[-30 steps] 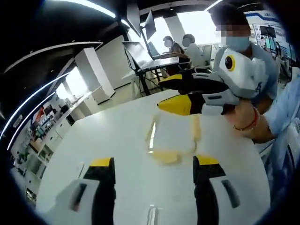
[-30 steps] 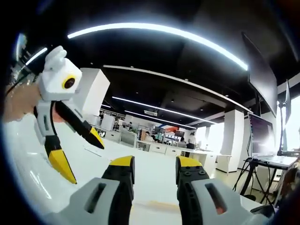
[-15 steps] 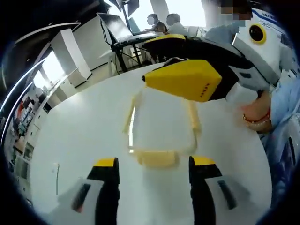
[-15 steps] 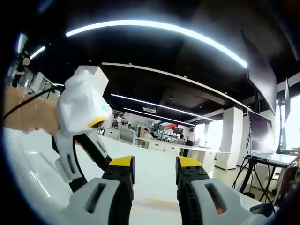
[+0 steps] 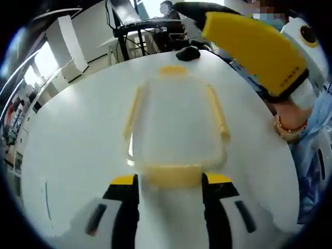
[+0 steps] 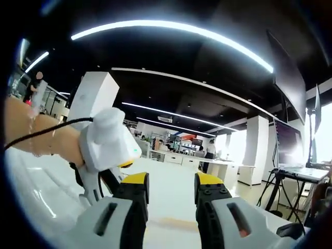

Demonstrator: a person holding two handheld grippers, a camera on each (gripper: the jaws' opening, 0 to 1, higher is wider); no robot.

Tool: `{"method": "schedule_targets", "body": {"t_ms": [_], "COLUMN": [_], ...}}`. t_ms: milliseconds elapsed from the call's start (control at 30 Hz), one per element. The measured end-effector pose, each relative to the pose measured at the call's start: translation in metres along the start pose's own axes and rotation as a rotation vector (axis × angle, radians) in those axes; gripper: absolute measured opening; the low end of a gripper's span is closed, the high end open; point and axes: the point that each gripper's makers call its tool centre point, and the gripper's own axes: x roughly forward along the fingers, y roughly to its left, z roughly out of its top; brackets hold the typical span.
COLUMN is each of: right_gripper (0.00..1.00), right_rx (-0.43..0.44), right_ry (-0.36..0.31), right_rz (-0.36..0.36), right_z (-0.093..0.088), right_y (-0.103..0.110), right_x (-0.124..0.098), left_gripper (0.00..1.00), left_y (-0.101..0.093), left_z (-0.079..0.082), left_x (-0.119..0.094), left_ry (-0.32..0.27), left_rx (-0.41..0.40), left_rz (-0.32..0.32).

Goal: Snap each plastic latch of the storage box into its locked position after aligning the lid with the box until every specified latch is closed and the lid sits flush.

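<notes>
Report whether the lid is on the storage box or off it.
On. In the left gripper view the clear lid covers the storage box, its yellow near latch between the left gripper's jaws. Whether that latch is locked, cannot tell.

1. Bare white table (image 5: 78,145) on both long sides of the storage box (image 5: 175,129); room to pass there.
2. Near yellow latch (image 5: 174,175) sitting between the left gripper (image 5: 170,182) jaws.
3. Right gripper (image 5: 254,46) hanging over the box's right edge, blocking that side.
4. Dark object (image 5: 188,53) just beyond the far latch (image 5: 174,70).
</notes>
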Motion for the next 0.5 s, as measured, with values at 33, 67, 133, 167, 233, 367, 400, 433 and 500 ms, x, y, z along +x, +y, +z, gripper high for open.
{"method": "schedule_targets", "body": {"t_ms": [33, 67, 133, 167, 233, 367, 400, 433, 500], "right_gripper": [0.34, 0.34, 0.34, 0.34, 0.34, 0.34, 0.34, 0.34, 0.34], "right_rx": [-0.001, 0.000, 0.001, 0.000, -0.004, -0.005, -0.005, -0.007, -0.009], "right_ry": [0.002, 0.003, 0.003, 0.005, 0.010, 0.012, 0.014, 0.016, 0.015], "right_rz": [0.001, 0.002, 0.004, 0.005, 0.005, 0.010, 0.012, 0.015, 0.016], "right_z": [-0.0002, -0.0003, -0.0004, -0.0007, -0.0016, -0.0026, -0.0032, -0.0036, -0.0037], "right_y": [0.0004, 0.0006, 0.0008, 0.0011, 0.0012, 0.0013, 0.0016, 0.0020, 0.0022], "right_x": [0.0003, 0.0005, 0.0011, 0.0014, 0.0020, 0.0028, 0.0031, 0.0033, 0.0036], "left_gripper": [0.48, 0.48, 0.47, 0.46, 0.42, 0.42, 0.42, 0.42, 0.42], "left_y": [0.0001, -0.0019, -0.0014, -0.0012, -0.0024, -0.0020, -0.0018, -0.0018, -0.0015], "left_z": [-0.0008, -0.0001, 0.0020, 0.0028, 0.0044, 0.0073, 0.0075, 0.0074, 0.0056], "left_x": [0.0019, 0.0020, 0.0033, 0.0042, 0.0052, 0.0073, 0.0075, 0.0074, 0.0067], "left_ry": [0.006, 0.002, -0.006, -0.005, -0.010, -0.013, -0.011, -0.011, -0.002], "left_rx": [-0.002, -0.003, 0.000, 0.000, 0.002, -0.003, -0.007, -0.011, -0.023], "left_rz": [-0.005, -0.020, -0.027, -0.033, -0.043, -0.046, -0.045, -0.042, -0.037]}}
